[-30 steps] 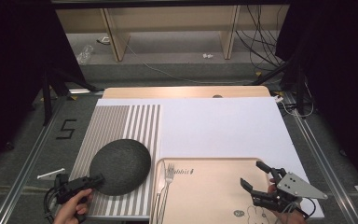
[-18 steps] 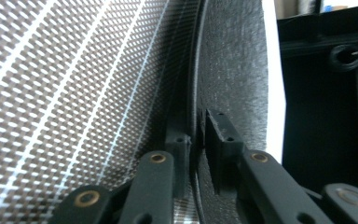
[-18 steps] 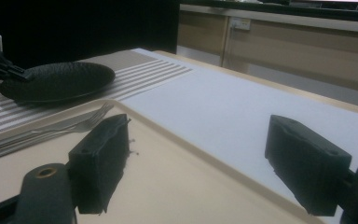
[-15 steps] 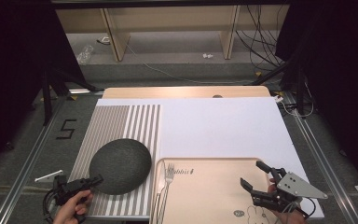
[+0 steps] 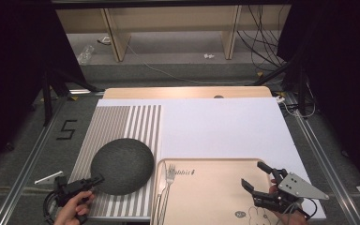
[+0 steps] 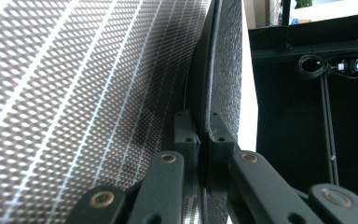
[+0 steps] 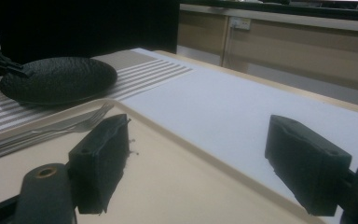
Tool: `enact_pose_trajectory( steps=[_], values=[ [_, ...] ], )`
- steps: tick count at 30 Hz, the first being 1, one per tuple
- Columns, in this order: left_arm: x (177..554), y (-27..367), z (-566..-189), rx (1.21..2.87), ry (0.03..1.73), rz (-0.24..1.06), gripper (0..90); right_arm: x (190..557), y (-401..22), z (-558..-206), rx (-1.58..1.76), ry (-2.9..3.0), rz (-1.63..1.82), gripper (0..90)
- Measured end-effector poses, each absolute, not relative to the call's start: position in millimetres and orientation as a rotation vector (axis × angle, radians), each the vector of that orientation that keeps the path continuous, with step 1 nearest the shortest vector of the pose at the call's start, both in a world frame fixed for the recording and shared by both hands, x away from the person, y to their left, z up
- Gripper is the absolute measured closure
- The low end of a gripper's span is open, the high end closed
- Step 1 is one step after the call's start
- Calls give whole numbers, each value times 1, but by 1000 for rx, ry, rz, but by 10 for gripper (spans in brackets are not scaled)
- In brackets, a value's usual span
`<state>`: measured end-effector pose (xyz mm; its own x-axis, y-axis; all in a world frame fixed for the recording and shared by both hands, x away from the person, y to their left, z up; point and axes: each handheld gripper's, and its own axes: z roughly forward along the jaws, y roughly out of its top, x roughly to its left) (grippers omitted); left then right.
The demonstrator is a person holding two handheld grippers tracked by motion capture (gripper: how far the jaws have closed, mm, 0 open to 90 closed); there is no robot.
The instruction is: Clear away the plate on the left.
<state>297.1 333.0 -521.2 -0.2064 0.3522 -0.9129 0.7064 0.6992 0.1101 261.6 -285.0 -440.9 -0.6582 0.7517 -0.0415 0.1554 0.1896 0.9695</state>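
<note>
A dark, rough-surfaced round plate [image 5: 122, 165] lies on a grey striped placemat [image 5: 122, 122]. My left gripper [image 5: 96, 179] meets it at its near-left edge. In the left gripper view the jaws have just been closing and now pinch the plate's rim [image 6: 226, 70], my left gripper [image 6: 204, 126] shut on it above the placemat [image 6: 74, 93]. My right gripper [image 5: 253, 174] hovers open over the right part of a beige tray [image 5: 215, 187], with nothing between its fingers. The right gripper view has my right gripper [image 7: 196, 154] over the tray [image 7: 168, 182], and the plate [image 7: 58, 79] farther off.
A fork [image 5: 168, 180] lies along the tray's left side, also the fork [image 7: 65, 123] in the right gripper view. A white mat [image 5: 225, 126] covers the wooden table behind the tray. Dark floor and cables surround the table.
The left gripper's jaws have drawn together on the plate's near-left rim. Both hands and the plate stay where they were.
</note>
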Motion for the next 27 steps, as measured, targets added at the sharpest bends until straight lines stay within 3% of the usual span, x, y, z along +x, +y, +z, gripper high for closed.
enact_pose_trajectory(
  steps=[27],
  values=[
    [305, 308, -516, 867, 1727, -488, 857, 262, -285, -441, 847, 1948, 1497, 224]
  ],
)
